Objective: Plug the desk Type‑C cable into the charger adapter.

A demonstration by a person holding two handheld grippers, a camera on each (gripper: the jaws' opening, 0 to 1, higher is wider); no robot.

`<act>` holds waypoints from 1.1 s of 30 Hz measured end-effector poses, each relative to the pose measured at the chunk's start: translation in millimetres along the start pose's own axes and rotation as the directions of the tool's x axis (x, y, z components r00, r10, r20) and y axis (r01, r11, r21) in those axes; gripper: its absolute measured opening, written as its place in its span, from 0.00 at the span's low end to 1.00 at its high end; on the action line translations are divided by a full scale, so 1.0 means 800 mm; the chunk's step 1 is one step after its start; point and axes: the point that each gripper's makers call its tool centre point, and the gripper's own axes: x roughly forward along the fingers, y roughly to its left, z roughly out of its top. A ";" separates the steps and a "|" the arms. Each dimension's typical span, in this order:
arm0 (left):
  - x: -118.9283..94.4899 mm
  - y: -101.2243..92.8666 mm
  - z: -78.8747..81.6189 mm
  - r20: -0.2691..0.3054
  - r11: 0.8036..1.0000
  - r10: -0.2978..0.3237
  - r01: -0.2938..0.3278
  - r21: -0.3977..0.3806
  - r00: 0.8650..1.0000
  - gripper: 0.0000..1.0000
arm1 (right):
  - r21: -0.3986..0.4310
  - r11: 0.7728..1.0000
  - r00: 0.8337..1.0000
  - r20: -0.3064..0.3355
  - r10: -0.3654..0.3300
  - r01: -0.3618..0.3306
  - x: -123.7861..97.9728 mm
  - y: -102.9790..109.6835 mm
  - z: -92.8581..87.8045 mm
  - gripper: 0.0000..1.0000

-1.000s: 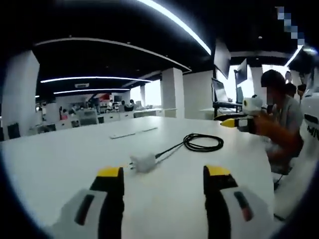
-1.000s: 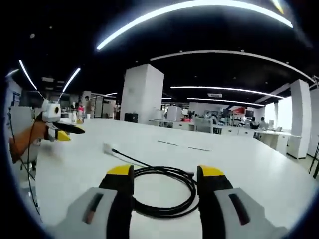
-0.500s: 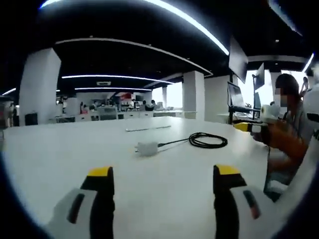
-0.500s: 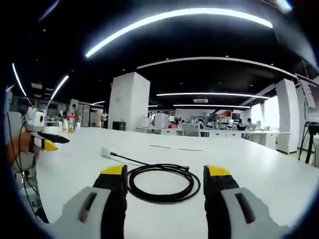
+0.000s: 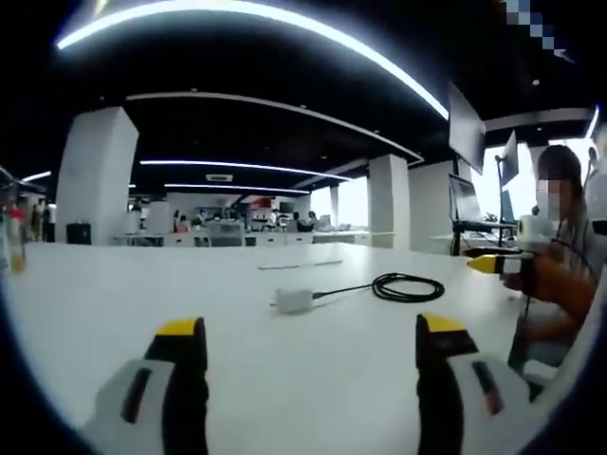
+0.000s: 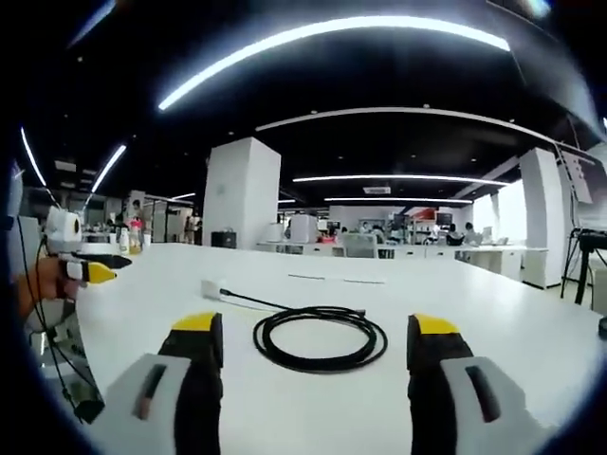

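Observation:
A white charger adapter [image 5: 292, 301] lies on the white table [image 5: 114, 303], well ahead of my left gripper [image 5: 311, 327], which stands open and empty. A black cable [image 5: 379, 287] runs from the adapter's right side to a flat coil. In the right gripper view the coil [image 6: 318, 365] lies just past my right gripper [image 6: 315, 324], also open and holding nothing. From there the adapter [image 6: 211, 288] lies further back to the left, with the cable's straight run meeting it. Each gripper appears in the other's view: the right gripper [image 5: 503, 263] and the left gripper [image 6: 90, 270].
A person's hand and arm [image 5: 560, 284] hold the right gripper at the table's right edge. Two thin flat strips [image 6: 327, 278] lie further back on the table [image 6: 493, 313]. Monitors on stands [image 5: 467, 204] rise beyond the right side. Office desks and pillars are far behind.
Both views have drawn back and lowered, so the adapter and coil look farther off. Both grippers' jaws stand wider apart than a second ago. Adapter and cable have not moved.

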 end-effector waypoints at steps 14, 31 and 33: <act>-0.004 0.005 0.005 0.028 0.999 0.034 -0.034 -0.028 0.999 1.00 | 0.027 1.000 0.999 -0.030 -0.015 0.016 -0.004 0.002 -0.012 0.99; -0.010 0.010 -0.001 0.013 0.999 0.044 -0.044 -0.032 0.999 1.00 | 0.031 0.999 0.999 -0.041 -0.016 0.018 -0.007 0.003 -0.014 1.00; -0.010 0.009 -0.001 0.013 0.999 0.044 -0.044 -0.029 0.999 1.00 | 0.031 0.999 0.999 -0.040 -0.018 0.020 -0.008 0.003 -0.014 1.00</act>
